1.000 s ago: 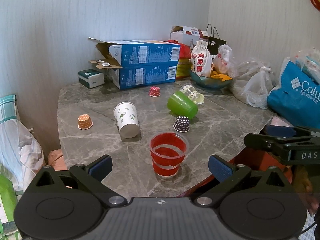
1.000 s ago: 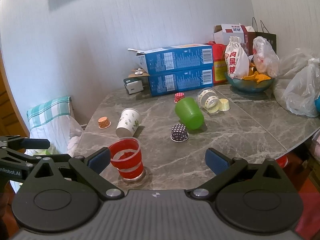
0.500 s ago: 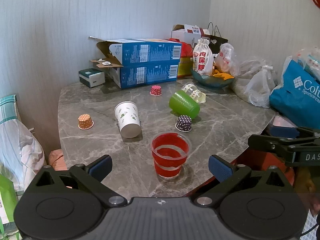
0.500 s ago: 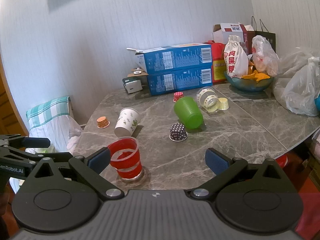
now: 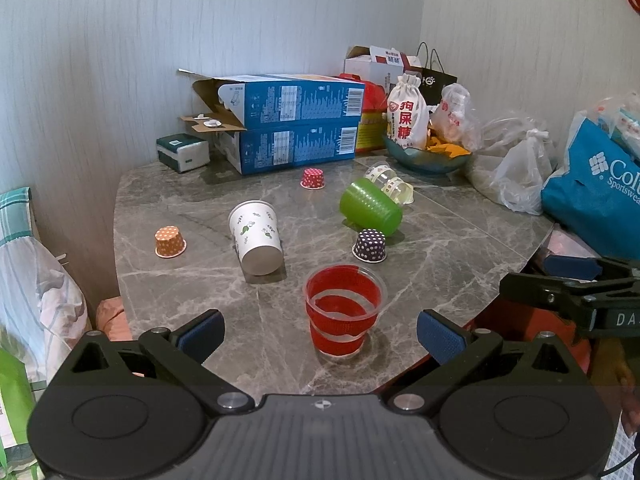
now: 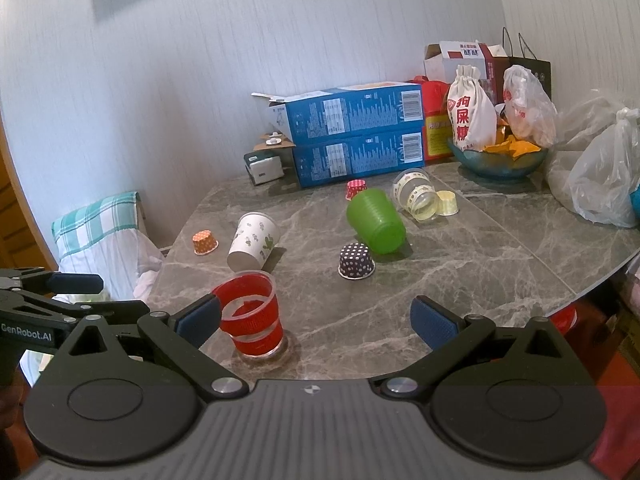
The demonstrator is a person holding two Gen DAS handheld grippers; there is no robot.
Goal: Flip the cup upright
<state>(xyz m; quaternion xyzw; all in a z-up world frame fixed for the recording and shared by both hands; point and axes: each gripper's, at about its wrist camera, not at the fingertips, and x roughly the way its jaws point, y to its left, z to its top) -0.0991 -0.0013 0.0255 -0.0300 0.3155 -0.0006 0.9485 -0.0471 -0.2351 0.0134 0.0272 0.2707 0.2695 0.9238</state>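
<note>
Both claws, left (image 5: 320, 332) and right (image 6: 316, 320), gape wide, empty. Red cup (image 5: 343, 309) stands lower centre; paper cup (image 5: 258, 236) and green cup (image 5: 370, 208) lie mid-frame and could roll if nudged.

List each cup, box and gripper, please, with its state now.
red cup: upright
white paper cup: on its side
green cup: on its side
clear cup: on its side
top blue box: flap open
left gripper: open
right gripper: open

bright, even light | soft shadows | sharp focus | fisheye-bent edges, dark corners
</note>
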